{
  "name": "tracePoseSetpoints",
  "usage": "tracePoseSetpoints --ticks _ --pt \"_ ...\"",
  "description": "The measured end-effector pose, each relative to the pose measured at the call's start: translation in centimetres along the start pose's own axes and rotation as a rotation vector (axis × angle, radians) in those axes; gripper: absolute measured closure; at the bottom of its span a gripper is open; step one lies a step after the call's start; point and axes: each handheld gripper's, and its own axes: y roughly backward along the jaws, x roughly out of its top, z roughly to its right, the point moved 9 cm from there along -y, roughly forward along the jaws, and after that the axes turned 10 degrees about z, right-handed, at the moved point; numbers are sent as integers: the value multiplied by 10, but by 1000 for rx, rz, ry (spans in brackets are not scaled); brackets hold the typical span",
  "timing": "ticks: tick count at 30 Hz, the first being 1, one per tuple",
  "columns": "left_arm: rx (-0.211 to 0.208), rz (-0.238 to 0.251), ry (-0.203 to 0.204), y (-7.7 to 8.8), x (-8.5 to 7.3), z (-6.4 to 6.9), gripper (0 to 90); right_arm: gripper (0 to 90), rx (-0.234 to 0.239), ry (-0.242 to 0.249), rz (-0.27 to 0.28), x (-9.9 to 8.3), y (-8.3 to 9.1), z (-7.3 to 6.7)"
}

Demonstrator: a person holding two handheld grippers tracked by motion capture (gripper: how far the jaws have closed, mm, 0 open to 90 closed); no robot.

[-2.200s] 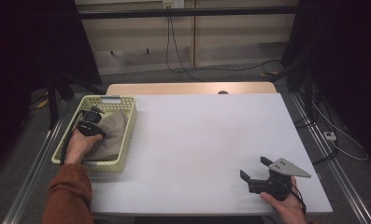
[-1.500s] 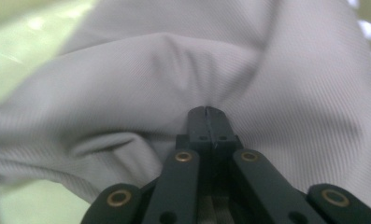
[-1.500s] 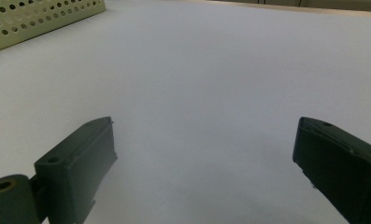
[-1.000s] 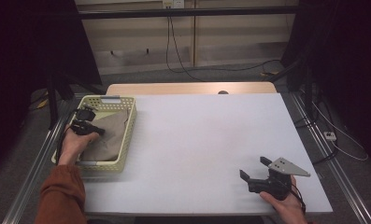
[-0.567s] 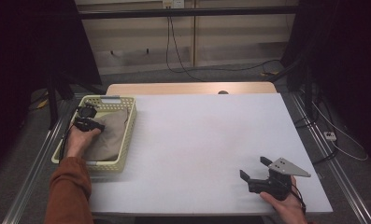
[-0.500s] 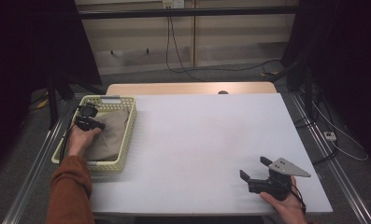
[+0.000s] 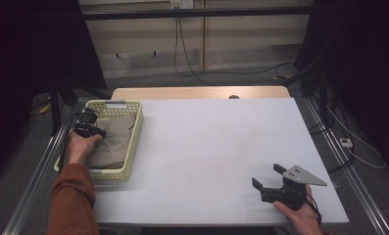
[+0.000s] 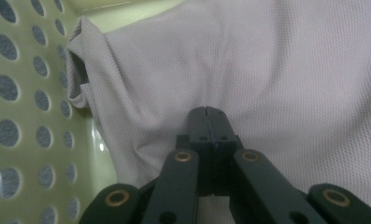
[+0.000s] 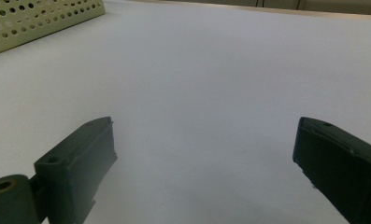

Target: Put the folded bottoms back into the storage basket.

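Note:
A folded beige cloth lies inside a pale yellow perforated basket at the table's left. My left gripper is down in the basket near its left wall. Its jaws are shut tip to tip and rest against the cloth, with no fabric showing between them. At the front right of the white table, my right gripper lies low and level. It is open, and its fingers have only bare table between them.
A basket corner shows far off in the right gripper view. A wooden board borders the table's far edge. Metal rails run along both sides. Cables lie on the floor behind, and a plug lies at the right.
My left hand has shifted slightly left inside the basket, toward its left wall. The right hand and its gripper have stayed put.

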Motion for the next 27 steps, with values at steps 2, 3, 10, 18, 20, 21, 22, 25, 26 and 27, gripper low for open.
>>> tracePoseSetpoints --ticks 2,3,10,18,20,21,22,25,26,27 --pt "-1 11 2 -1 1 0 900 52 0 2 1 0 0 -1" --pt "-1 12 -3 -1 1 0 900 53 1 2 0 0 0 -1" --pt "35 22 -5 -5 5 -4 900 52 -1 -3 6 1 1 0" --pt "32 35 -33 -1 5 -4 835 52 1 -4 0 0 1 0" --pt "25 50 -34 2 7 -3 802 52 2 -3 2 0 1 0" --pt "18 58 -42 3 8 -2 782 52 0 -3 3 0 1 0" --pt "17 68 -49 5 9 -1 773 52 0 -2 3 0 1 0" --pt "11 92 -41 11 14 0 775 52 3 -4 2 0 1 0" --pt "22 111 -42 13 16 -1 774 52 3 -5 2 0 1 0" --pt "20 122 -37 15 18 -1 763 52 3 -4 0 -1 1 1"
